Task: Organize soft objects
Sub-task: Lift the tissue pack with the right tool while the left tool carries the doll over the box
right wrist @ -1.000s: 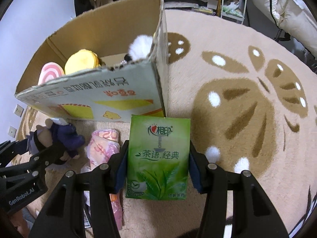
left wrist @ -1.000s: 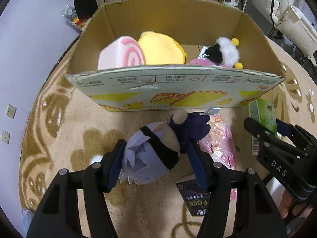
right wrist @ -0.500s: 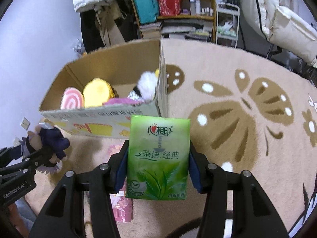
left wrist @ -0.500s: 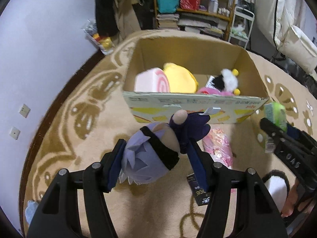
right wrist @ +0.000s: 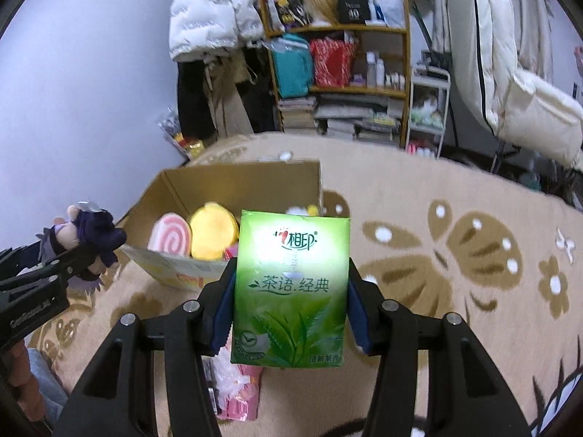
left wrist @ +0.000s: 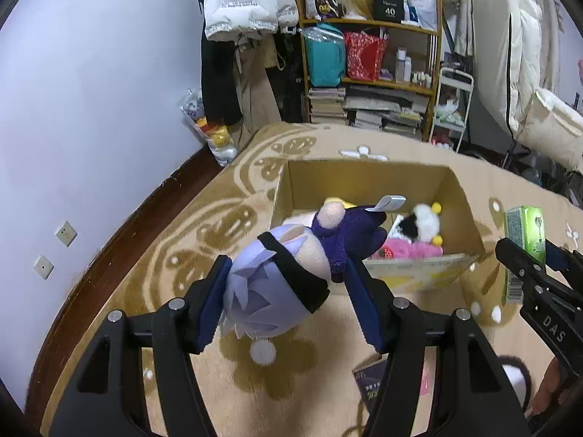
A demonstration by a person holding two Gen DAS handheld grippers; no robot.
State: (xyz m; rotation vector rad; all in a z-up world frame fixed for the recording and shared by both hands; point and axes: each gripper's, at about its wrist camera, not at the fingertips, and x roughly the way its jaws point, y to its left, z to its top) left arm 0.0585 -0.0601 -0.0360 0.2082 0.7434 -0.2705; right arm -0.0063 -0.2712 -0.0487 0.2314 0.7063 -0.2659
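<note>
My left gripper (left wrist: 288, 291) is shut on a plush doll (left wrist: 280, 284) with lilac hair, a black band and a dark purple body, held high above the carpet in front of the open cardboard box (left wrist: 364, 178). My right gripper (right wrist: 289, 302) is shut on a green tissue pack (right wrist: 291, 287), also raised, right of the box (right wrist: 233, 182). The pack shows in the left wrist view (left wrist: 524, 233). In the box lie a pink swirl cushion (right wrist: 169, 235), a yellow plush (right wrist: 213, 231), and a black-and-white plush (left wrist: 422, 224) on something pink.
A pink plastic packet (right wrist: 237, 397) and a dark booklet (left wrist: 371, 382) lie on the patterned beige carpet (right wrist: 455, 255) below the grippers. A cluttered shelf (left wrist: 371, 73), hanging coats and white bedding stand behind the box. The wall runs along the left.
Both grippers have risen well above the floor with their loads; the box now looks smaller and lower in both views. Both grips are unchanged.
</note>
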